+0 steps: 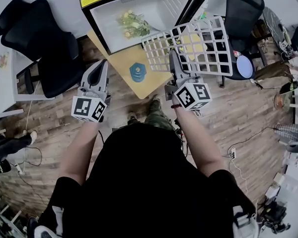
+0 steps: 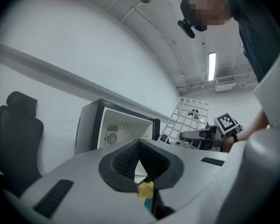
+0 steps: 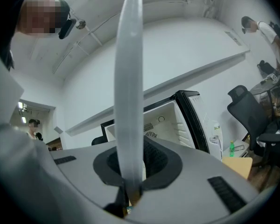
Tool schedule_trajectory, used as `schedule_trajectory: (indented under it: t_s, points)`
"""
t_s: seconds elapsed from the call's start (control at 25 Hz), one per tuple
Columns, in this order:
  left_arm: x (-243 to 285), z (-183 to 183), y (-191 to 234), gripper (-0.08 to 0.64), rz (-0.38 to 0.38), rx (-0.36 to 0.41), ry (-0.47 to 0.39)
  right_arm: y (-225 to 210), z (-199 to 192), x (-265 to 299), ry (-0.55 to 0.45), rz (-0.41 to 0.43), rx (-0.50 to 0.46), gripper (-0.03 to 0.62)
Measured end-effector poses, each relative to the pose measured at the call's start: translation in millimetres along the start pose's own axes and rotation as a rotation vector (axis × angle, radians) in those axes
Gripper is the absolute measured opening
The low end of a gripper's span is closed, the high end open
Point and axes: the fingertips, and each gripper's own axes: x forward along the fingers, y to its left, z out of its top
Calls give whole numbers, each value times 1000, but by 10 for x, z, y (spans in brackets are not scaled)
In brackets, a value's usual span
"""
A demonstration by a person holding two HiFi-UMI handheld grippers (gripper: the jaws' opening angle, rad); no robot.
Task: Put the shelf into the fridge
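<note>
the head view looks steeply down from above the person, left gripper (image 1: 103,66) and right gripper (image 1: 173,58) near, open fridge (image 1: 154,9) far. each gripper view sits low behind its own jaws, tilted up toward that fridge; the right one is close against the shelf (image 3: 129,78) edge. all three share the fridge; the left gripper view also catches the right gripper.

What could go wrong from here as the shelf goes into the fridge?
1. The white wire grid shelf is clamped at one edge by the right gripper alone, so it may swing or slip. The left gripper is shut and holds nothing.
2. A bunch of yellow flowers sits inside the open white-lined fridge. The shelf could hit or crush it on the way in.
</note>
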Motion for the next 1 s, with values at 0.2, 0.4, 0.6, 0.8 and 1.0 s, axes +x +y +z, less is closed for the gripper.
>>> schedule_trajectory:
  t_s: [0.2,0.4,0.6,0.8,1.0]
  points:
    - [12,-52,12,18,9,-10,14,-27,17,166,-21,22,130,41]
    - [29,-93,53,18,19,-23,24,-6,12,333,-22,46,216,41]
    - [75,-53,122,18,31,-33,16,-76,-48,520,-31,49,378,41]
    - [136,8,122,18,33,-40,2,-117,-76,667,-46,54,499,41]
    - [139,28,121,18,43,-43,1,-122,-147,785,-44,70,626,41]
